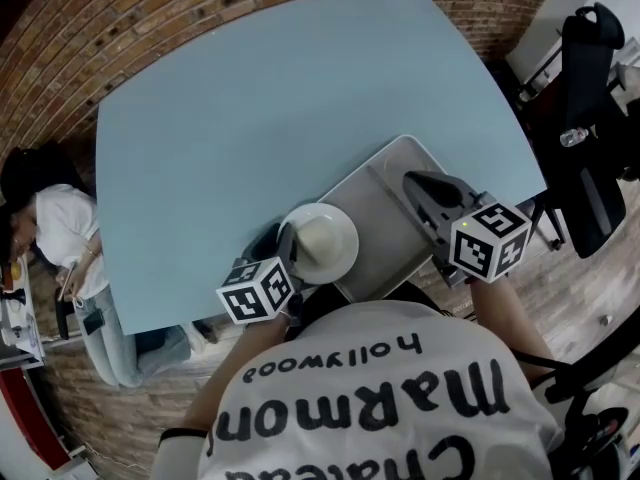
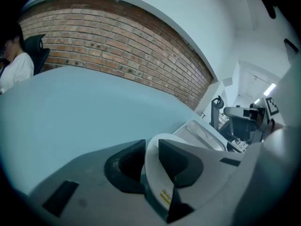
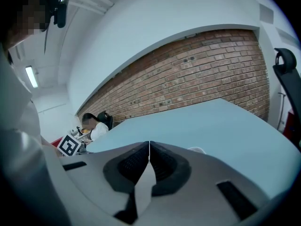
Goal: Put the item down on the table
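Overhead, the head view shows the white dish point(image 1: 322, 245) at the near edge of the pale blue table point(image 1: 250, 118), overlapping the left corner of a grey tray point(image 1: 385, 213) that sits against that same edge. The left gripper point(image 1: 284, 240) reaches in from the near edge onto the dish's left rim. Whether the dish rests on the table or hangs just above it cannot be told. The right gripper point(image 1: 412, 180) lies over the tray's right side, pointing toward the far edge. A seated person point(image 1: 60, 228) is beside the table's left edge, and a black office chair point(image 1: 590, 118) stands off its right edge.

Next, the left gripper view has its two dark jaws clamped on the thin rim of the dish point(image 2: 155, 182), which stands on edge between them with a small yellow sticker low on it. The tray point(image 2: 202, 135) lies just beyond, to the right, and a brick wall point(image 2: 117, 46) runs behind the table's far edge.

Lastly, the right gripper view shows its jaws pressed together with nothing between them, above bare table, with the brick wall beyond.
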Demonstrator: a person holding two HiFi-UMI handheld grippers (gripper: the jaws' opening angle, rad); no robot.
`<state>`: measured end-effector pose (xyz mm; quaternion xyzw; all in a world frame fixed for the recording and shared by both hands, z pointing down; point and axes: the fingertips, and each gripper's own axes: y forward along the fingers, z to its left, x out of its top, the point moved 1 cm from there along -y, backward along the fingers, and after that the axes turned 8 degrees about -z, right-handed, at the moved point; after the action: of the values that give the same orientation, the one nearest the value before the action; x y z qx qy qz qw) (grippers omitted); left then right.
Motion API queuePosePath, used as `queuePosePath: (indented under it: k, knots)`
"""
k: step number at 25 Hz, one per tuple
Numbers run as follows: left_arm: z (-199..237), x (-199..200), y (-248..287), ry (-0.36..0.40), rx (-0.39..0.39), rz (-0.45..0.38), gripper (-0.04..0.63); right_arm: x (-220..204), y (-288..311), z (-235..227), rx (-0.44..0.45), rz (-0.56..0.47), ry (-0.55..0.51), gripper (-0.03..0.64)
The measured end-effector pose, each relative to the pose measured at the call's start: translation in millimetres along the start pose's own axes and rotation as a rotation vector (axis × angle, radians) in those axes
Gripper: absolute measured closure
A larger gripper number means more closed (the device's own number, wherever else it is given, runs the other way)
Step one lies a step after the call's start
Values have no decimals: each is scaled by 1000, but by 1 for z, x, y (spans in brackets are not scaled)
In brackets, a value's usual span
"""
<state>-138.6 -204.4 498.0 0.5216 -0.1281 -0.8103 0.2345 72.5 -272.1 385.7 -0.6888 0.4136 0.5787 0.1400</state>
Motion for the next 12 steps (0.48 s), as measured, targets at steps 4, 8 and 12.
queuePosePath:
  k: [4,8,12]
  knots:
    - [-3,1,2,98,-12,1,528,-1,-2,1,0,0,-2,606]
    - [-6,1,1,162,-19,-2,527,0,-6,1,-4,-2,-3,606]
    - [-9,1,0,269,-26,-3,526,1,-9,2,-5,-4,-3,606]
